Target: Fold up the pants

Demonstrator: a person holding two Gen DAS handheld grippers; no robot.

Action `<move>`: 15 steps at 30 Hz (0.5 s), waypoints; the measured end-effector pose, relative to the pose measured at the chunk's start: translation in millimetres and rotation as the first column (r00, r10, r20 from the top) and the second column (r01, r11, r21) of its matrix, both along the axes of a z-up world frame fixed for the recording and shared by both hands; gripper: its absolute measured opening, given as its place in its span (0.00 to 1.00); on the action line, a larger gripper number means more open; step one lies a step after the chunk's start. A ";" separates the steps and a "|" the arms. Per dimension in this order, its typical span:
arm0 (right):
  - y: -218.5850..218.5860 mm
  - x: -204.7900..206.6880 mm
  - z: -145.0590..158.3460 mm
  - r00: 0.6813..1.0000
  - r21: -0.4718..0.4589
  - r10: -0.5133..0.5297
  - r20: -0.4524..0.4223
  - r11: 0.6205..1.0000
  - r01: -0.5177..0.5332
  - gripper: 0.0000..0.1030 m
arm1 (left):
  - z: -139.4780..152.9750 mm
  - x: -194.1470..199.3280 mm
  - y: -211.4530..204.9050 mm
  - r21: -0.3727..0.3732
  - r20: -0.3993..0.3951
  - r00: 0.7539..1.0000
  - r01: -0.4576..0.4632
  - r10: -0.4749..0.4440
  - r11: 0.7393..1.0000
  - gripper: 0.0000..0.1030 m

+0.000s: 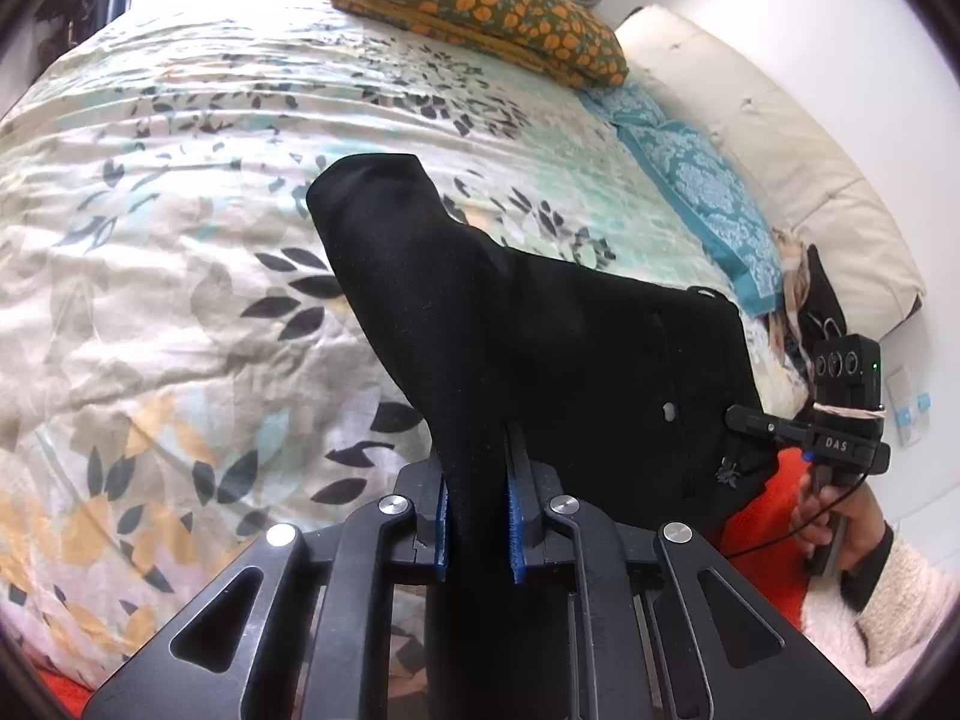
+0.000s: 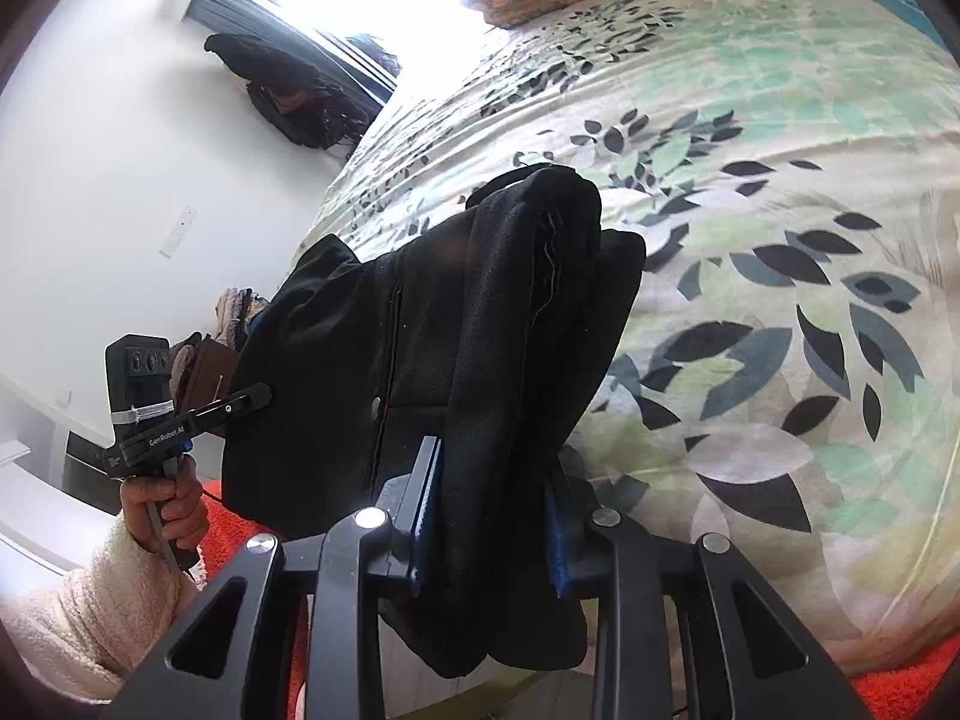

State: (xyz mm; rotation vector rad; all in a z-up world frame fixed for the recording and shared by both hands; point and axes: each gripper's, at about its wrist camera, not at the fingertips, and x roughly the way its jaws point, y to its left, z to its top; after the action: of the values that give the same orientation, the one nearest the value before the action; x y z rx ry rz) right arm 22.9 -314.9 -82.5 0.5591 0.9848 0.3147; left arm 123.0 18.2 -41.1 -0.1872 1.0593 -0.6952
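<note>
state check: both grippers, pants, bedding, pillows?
left gripper: shut on black pants
right gripper: shut on black pants
black pants: bunched, held up between both grippers above the bed
leaf-print duvet: spread over the bed, wrinkled
orange-flowered pillow: lying at the far end of the bed
teal patterned pillow: lying along the cream headboard

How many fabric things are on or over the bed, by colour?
Black: 1, the pants, held above the bed in both grippers
Orange floral: 1, a folded cloth
Teal patterned: 1, a pillow
Leaf print: 1, the bedspread
Total: 4
</note>
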 end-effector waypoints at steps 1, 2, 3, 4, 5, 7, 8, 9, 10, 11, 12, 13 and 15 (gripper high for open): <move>2.6 2.8 6.7 1.000 0.002 0.005 0.016 1.000 -0.005 0.29 | 5.2 4.2 4.8 -0.010 0.006 1.000 -0.009 0.009 1.000 0.12; 4.7 6.5 13.1 0.999 0.004 0.008 0.033 1.000 -0.008 0.29 | 9.5 8.2 8.3 -0.020 0.013 1.000 -0.019 0.020 1.000 0.12; 5.9 10.8 19.1 0.999 0.006 0.013 0.046 1.000 -0.013 0.29 | 12.0 12.8 12.4 -0.025 0.020 0.999 -0.029 0.029 0.999 0.12; 6.9 16.0 23.9 0.998 0.005 0.018 0.058 1.000 -0.019 0.29 | 13.2 17.4 15.8 -0.029 0.024 0.999 -0.041 0.041 0.999 0.12; 7.2 22.1 27.4 0.998 -0.002 0.021 0.067 1.000 -0.021 0.29 | 13.0 22.3 17.6 -0.033 0.023 0.998 -0.054 0.055 0.998 0.12; 5.9 38.3 26.7 0.998 -0.011 0.022 0.062 1.000 -0.021 0.29 | 7.1 31.0 17.1 -0.016 0.027 0.997 -0.076 0.076 0.997 0.12; 5.8 47.8 22.3 0.998 -0.015 0.022 0.052 1.000 -0.022 0.29 | 0.2 36.0 14.0 0.013 0.035 0.996 -0.081 0.080 0.997 0.13; 6.7 56.4 15.8 0.999 -0.032 0.026 0.040 0.999 -0.025 0.29 | -9.7 41.0 8.6 0.058 0.041 0.996 -0.077 0.074 0.995 0.13; 8.1 61.7 7.8 0.999 -0.052 0.029 0.023 0.998 -0.027 0.29 | -23.4 45.3 2.5 0.107 0.035 0.997 -0.075 0.071 0.991 0.15; 9.9 67.9 -3.5 1.000 -0.068 0.028 -0.005 0.997 -0.028 0.29 | -38.7 47.3 -1.5 0.168 0.029 0.997 -0.082 0.078 0.982 0.22; 12.0 71.4 -16.0 0.999 -0.091 0.023 -0.035 0.996 -0.026 0.32 | -52.1 50.1 -4.6 0.252 0.033 0.994 -0.108 0.103 0.962 0.29; 13.4 73.1 -27.6 0.998 -0.130 0.007 -0.060 0.991 -0.014 0.36 | -61.5 49.7 -3.6 0.314 0.043 0.990 -0.141 0.134 0.939 0.44; 7.6 67.7 -39.6 0.995 -0.152 -0.054 -0.079 0.987 0.041 0.71 | -58.9 42.6 6.7 0.322 0.080 0.977 -0.212 0.196 0.923 0.53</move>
State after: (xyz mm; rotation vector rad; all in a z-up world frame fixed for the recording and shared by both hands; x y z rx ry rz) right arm 90.6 -307.3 -122.1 0.4604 1.0640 0.1737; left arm 165.5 24.9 -100.0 0.0081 1.0779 -0.3252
